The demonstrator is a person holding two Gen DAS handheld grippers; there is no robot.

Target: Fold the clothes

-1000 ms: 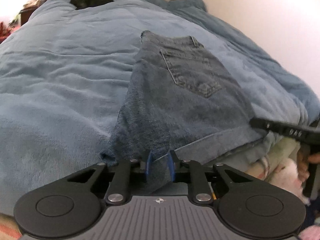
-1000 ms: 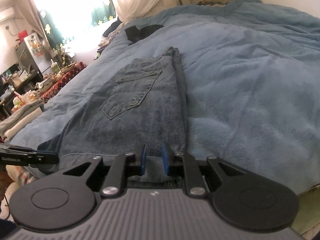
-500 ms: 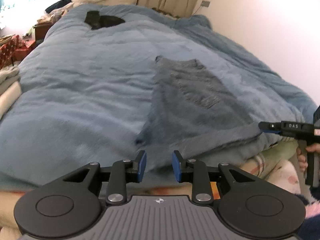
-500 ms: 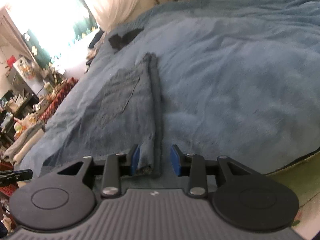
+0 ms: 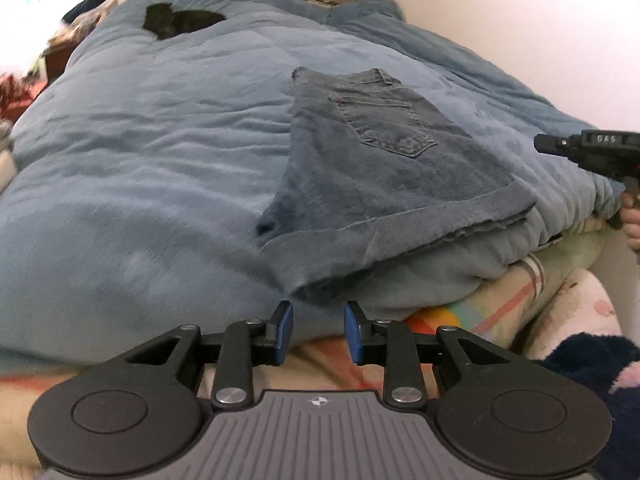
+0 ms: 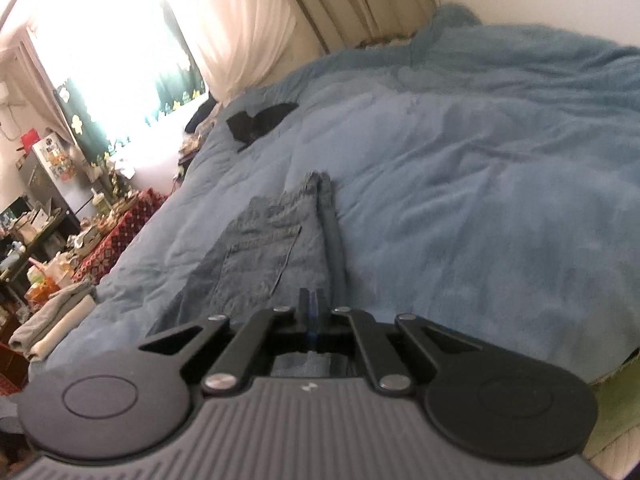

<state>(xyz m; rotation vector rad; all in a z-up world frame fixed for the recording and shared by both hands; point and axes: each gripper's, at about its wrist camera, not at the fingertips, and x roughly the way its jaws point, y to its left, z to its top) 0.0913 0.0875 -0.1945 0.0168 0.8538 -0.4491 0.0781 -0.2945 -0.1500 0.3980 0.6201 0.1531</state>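
Denim shorts (image 5: 376,168) lie flat on the blue duvet (image 5: 160,152), back pocket up, hem toward the near edge of the bed and waistband at the far end. The left gripper (image 5: 318,332) hangs just off the near edge, its blue pads apart and holding nothing. The right gripper (image 6: 313,304) sits over the shorts' near right corner with pads pressed together, nothing visibly between them. A black garment (image 5: 176,24) lies far left.
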